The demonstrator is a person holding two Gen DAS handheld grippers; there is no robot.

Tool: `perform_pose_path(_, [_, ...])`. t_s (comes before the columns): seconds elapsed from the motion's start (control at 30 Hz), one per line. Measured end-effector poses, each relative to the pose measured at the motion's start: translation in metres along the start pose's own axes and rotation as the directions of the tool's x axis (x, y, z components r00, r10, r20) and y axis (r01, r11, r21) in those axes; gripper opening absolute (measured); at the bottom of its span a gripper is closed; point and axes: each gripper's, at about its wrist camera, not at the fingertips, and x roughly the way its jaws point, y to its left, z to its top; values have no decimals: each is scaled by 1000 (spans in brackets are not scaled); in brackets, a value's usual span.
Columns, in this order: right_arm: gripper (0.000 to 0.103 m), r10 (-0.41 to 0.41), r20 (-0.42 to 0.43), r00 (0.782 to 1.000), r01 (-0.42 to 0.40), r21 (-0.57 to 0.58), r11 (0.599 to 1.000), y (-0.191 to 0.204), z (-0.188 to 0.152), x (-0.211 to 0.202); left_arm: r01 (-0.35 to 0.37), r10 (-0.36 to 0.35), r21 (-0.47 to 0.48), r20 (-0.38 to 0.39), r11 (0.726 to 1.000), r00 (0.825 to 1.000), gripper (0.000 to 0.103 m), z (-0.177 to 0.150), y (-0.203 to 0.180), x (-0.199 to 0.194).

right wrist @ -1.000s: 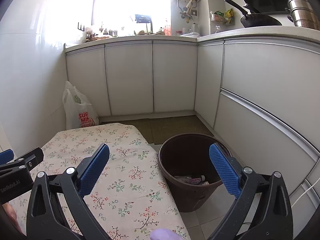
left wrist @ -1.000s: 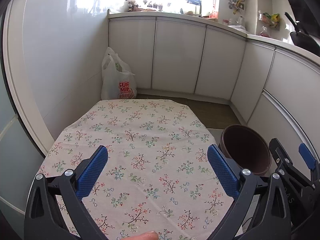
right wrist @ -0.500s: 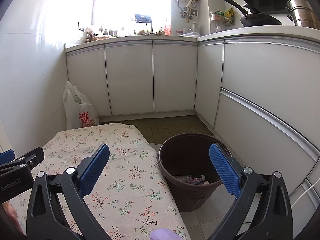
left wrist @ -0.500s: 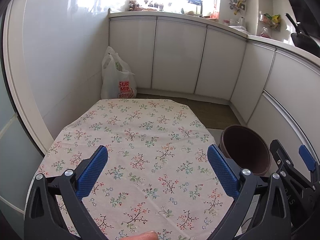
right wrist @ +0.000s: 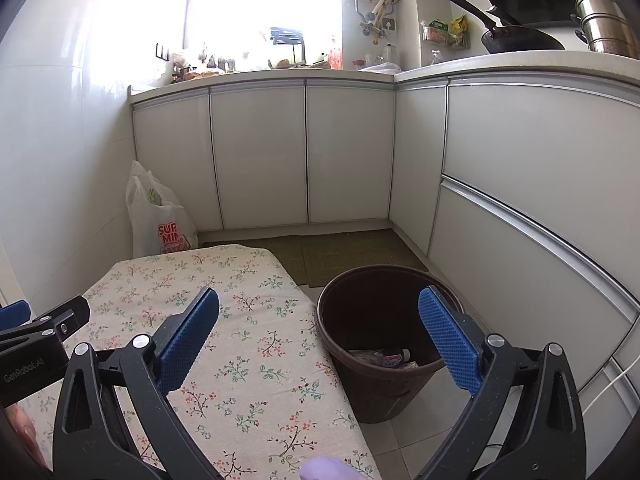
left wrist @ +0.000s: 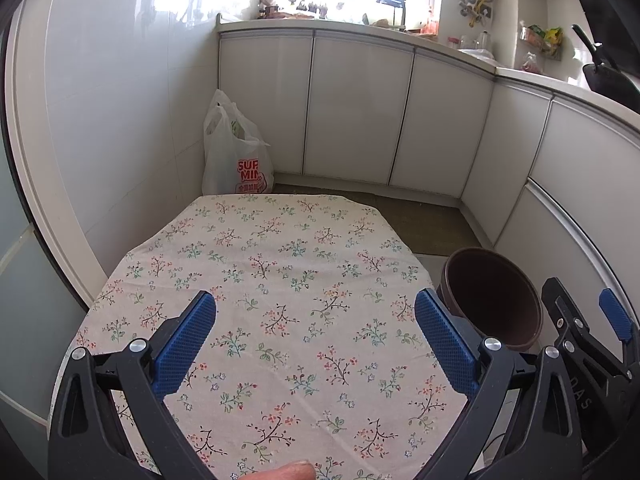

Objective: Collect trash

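A dark brown trash bin (right wrist: 376, 340) stands on the floor right of the table; it also shows in the left wrist view (left wrist: 492, 300). Trash (right wrist: 384, 358), including a small bottle, lies at its bottom. The table carries a floral cloth (left wrist: 280, 280), also seen in the right wrist view (right wrist: 224, 320); I see no loose trash on it. My left gripper (left wrist: 316, 332) is open and empty above the cloth. My right gripper (right wrist: 320, 332) is open and empty, over the table's right edge and the bin.
A white plastic shopping bag (left wrist: 236, 152) stands on the floor against the far left wall. White cabinets (right wrist: 304, 160) line the back and right. A mat (right wrist: 340, 252) lies on the floor beyond the bin. A purple object (right wrist: 324, 470) shows at the bottom edge.
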Motion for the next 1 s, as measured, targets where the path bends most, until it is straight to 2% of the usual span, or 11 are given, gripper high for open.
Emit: perform_pose_path(1.0, [96, 6, -9, 1000, -6, -13, 1000, -2, -3, 3, -1, 1, -13, -13, 1000, 1000, 97, -3, 1, 4])
